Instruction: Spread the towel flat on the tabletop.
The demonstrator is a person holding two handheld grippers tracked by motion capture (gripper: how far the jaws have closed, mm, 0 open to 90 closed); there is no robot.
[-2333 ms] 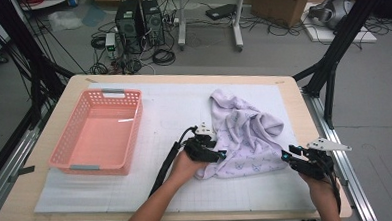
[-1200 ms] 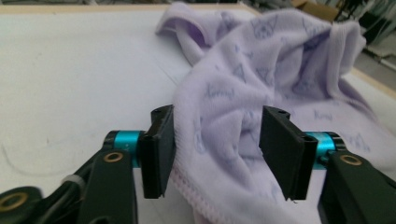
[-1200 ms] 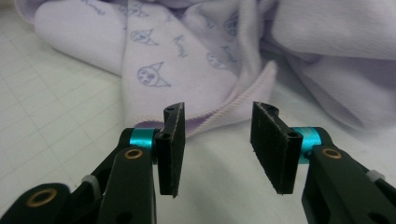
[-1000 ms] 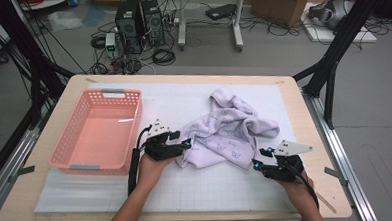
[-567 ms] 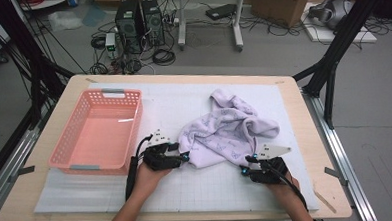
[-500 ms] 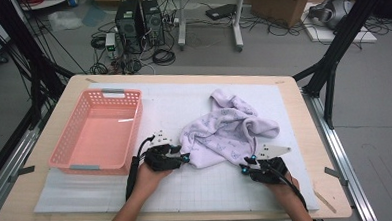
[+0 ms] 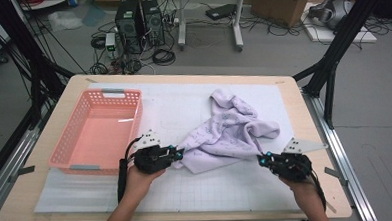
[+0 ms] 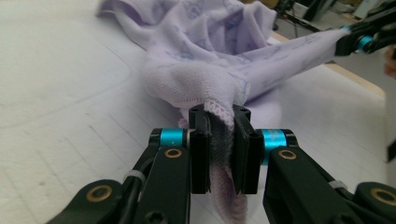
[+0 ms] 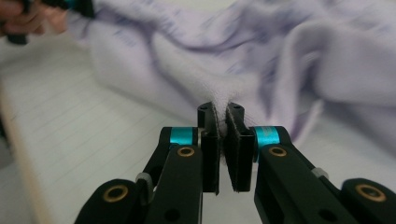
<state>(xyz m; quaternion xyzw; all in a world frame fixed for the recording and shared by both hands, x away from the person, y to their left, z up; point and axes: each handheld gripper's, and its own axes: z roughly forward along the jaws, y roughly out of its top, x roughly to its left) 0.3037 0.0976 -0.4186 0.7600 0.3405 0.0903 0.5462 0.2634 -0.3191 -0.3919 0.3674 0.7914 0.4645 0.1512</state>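
A crumpled lilac garment with small printed marks lies on the white gridded mat in the high view. My left gripper grips its near-left hem; its jaws have just been closing, and in the left gripper view the pads pinch a ribbed fold of the garment. My right gripper is shut on the near-right edge, which stretches taut toward it. In the right gripper view the garment bunches up from between the pads, whose jaws have just been closing.
A pink plastic basket sits on the left part of the table, just left of my left hand. The wooden table edge runs close to my right hand. Beyond the table, cables and computer towers stand on the floor.
Both grippers slid in to the garment's near edge and closed on it. The right gripper has since lifted and pulled outward to the right, drawing the cloth taut.
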